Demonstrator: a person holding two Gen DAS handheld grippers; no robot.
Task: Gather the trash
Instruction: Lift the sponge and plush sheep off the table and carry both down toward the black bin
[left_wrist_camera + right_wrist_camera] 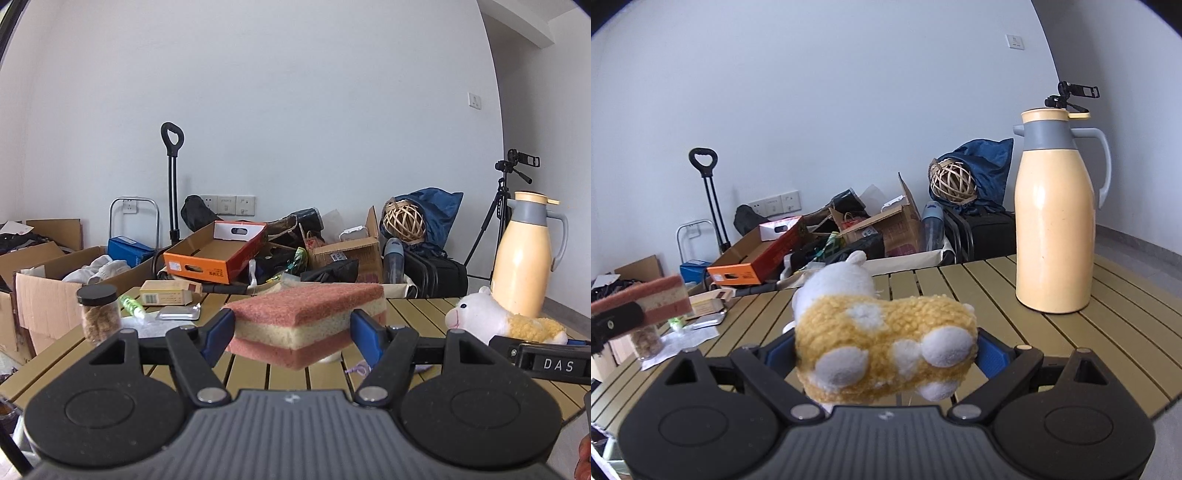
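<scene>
A pink-and-yellow layered sponge (pixel 306 321) hangs above the slatted wooden table (pixel 417 314), with my left gripper (pixel 291 332) shut on it, blue pads pressing both sides. The same sponge (pixel 653 299) shows at the far left of the right wrist view. A yellow-and-white plush sheep (pixel 882 343) is held off the table by my right gripper (pixel 882 354), its blue pads pressed into the plush's sides. From the left wrist view the plush sheep (pixel 506 317) appears at the right. On the table's left end lie a crumpled white wrapper (pixel 147 325), a small green bottle (pixel 131 306) and a foil tray (pixel 179 314).
A tall cream thermos jug (pixel 1056 229) stands on the table at the right. A jar of snacks (pixel 99 314) and a small carton (pixel 168 293) sit at the left end. Beyond the table are cardboard boxes (pixel 48 291), an orange box (pixel 214 254), bags and a tripod (pixel 498 206).
</scene>
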